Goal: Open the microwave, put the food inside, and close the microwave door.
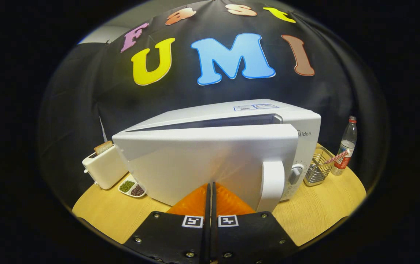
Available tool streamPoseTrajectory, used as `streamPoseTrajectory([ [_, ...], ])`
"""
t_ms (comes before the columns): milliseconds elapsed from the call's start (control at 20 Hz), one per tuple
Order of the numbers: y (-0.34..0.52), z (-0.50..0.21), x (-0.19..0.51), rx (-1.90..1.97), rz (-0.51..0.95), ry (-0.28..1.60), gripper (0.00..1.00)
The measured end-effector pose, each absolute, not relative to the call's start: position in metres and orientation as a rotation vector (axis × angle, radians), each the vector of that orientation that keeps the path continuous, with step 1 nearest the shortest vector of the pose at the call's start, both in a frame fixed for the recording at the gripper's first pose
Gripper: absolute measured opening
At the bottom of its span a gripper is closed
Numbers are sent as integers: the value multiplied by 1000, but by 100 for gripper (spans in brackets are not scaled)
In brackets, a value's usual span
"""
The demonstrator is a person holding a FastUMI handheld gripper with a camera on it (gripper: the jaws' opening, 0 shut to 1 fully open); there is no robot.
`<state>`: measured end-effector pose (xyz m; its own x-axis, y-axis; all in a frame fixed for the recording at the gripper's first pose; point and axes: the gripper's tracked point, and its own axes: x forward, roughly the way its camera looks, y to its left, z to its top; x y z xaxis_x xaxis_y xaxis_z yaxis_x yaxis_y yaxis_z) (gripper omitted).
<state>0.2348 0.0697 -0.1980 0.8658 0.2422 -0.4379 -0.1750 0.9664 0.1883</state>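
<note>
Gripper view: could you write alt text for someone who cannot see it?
A shut gripper points its tips at a white microwave's door, which stands partly ajar on a wooden table. Left of the microwave sit a toaster holding bread and a small dish of beans; right of it, a wire rack and a bottle.

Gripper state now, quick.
Gripper: fingers shut together, nothing between them, tips at the face of the part-open microwave door.

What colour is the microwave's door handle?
White, like the microwave door; the handle shows best in the gripper view, beside the shut gripper.
</note>
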Motion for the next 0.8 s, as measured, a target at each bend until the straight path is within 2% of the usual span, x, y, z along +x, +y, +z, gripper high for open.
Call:
streamPoseTrajectory([
  [800,55,-202,274,131,149,470,2],
])
